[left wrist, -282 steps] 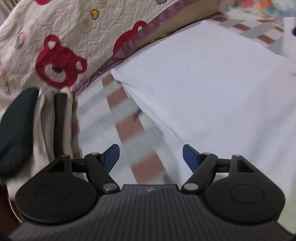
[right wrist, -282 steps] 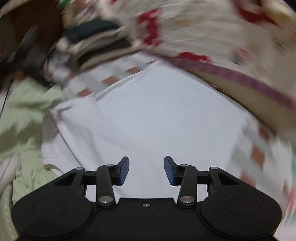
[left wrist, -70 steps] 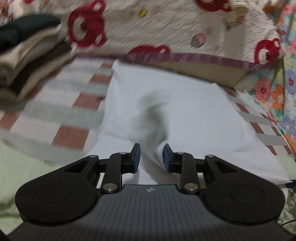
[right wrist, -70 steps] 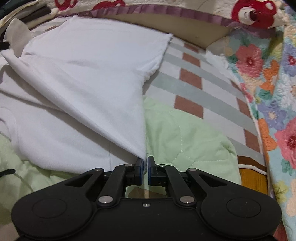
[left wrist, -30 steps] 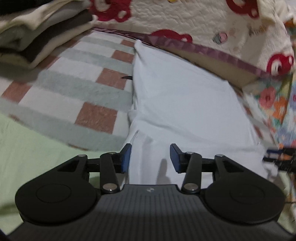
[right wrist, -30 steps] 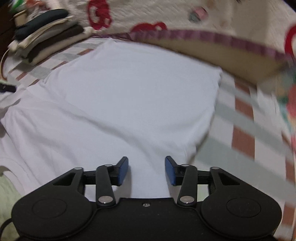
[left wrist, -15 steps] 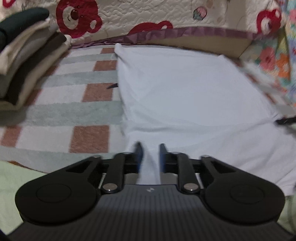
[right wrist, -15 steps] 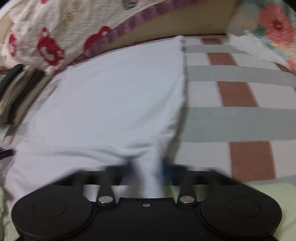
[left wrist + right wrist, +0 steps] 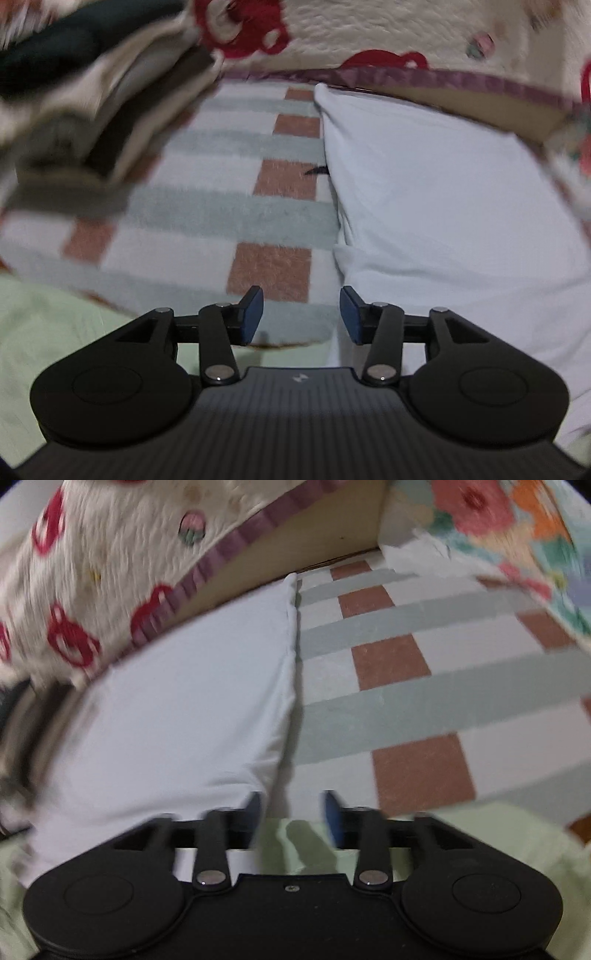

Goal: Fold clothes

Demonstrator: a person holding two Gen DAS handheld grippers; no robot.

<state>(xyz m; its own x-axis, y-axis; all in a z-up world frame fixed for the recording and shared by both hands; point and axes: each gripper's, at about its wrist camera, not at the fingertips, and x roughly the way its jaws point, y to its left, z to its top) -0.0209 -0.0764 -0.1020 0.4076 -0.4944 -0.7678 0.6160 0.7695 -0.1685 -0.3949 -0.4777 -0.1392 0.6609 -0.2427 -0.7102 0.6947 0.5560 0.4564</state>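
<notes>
White folded cotton garment (image 9: 436, 206): flat on the checked grey, white and rust blanket (image 9: 221, 206), long axis running toward the far purple-trimmed bear-print quilt (image 9: 388, 40).
Left view only: blurred stack of folded dark and cream clothes (image 9: 92, 92), far left.
Right view only: floral quilt (image 9: 517, 528), far right corner.
Left gripper (image 9: 301, 315): released, empty, at the garment's left edge.
Right gripper (image 9: 291, 818): released, empty, at its right edge.
</notes>
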